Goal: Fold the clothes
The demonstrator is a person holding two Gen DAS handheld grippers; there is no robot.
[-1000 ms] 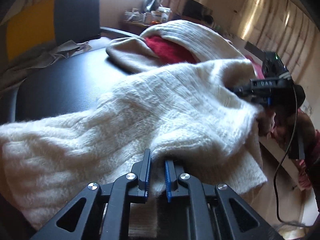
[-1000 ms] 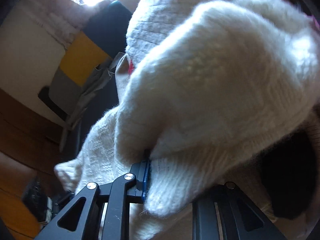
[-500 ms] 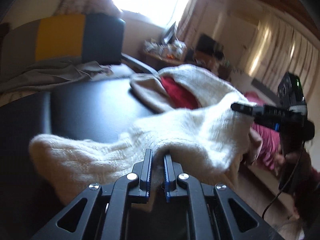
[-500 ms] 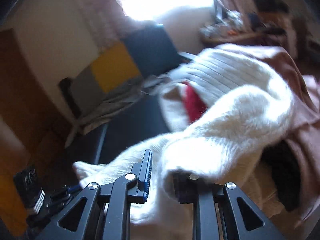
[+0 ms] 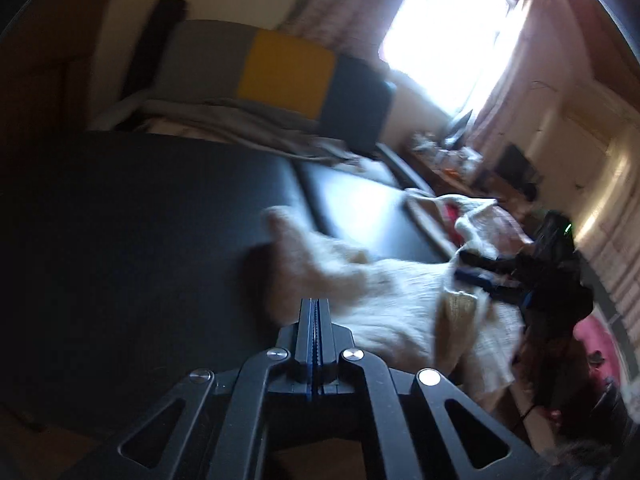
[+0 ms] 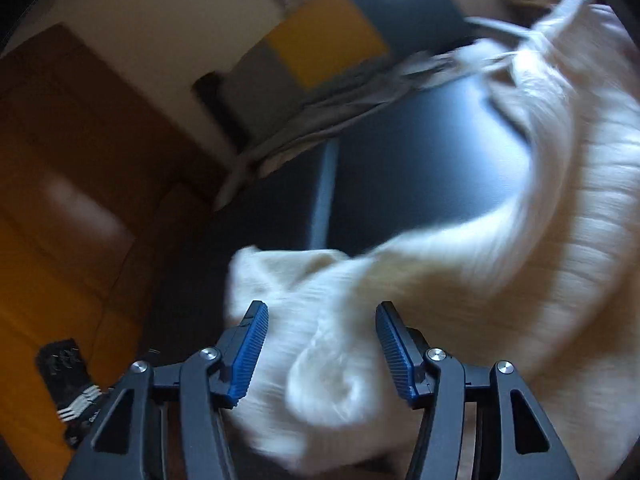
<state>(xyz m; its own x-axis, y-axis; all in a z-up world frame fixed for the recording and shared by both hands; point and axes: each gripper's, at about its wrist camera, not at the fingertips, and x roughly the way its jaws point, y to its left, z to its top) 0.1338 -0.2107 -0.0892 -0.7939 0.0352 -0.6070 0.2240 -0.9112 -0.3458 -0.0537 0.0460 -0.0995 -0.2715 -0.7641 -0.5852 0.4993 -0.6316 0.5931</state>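
A fluffy cream knit sweater [image 5: 400, 296] lies stretched over the black table [image 5: 140, 240], one end bunched toward the left. My left gripper [image 5: 315, 308] is shut at the sweater's near edge, its blue pads pressed together with no cloth showing between them. In the right wrist view the sweater [image 6: 520, 240] is blurred and sweeps from the far right down to my right gripper [image 6: 320, 344]. That gripper's jaws are opening, and a fold of the sweater hangs loose between the blue pads [image 6: 250, 348]. The right gripper [image 5: 476, 270] also shows at the sweater's right end.
A grey, yellow and dark blue cushion [image 5: 288, 68] stands behind the table with a crumpled grey cloth [image 5: 240, 124] in front of it. More clothes, one of them red [image 5: 452, 212], are piled at the far right. A bright window [image 5: 452, 32] glares. A brown wooden surface [image 6: 80, 152] fills the left.
Both grippers swung leftward along the table, dragging the sweater with them. The left jaws came off the cloth and closed fully. The right jaws spread apart and let the fold go.
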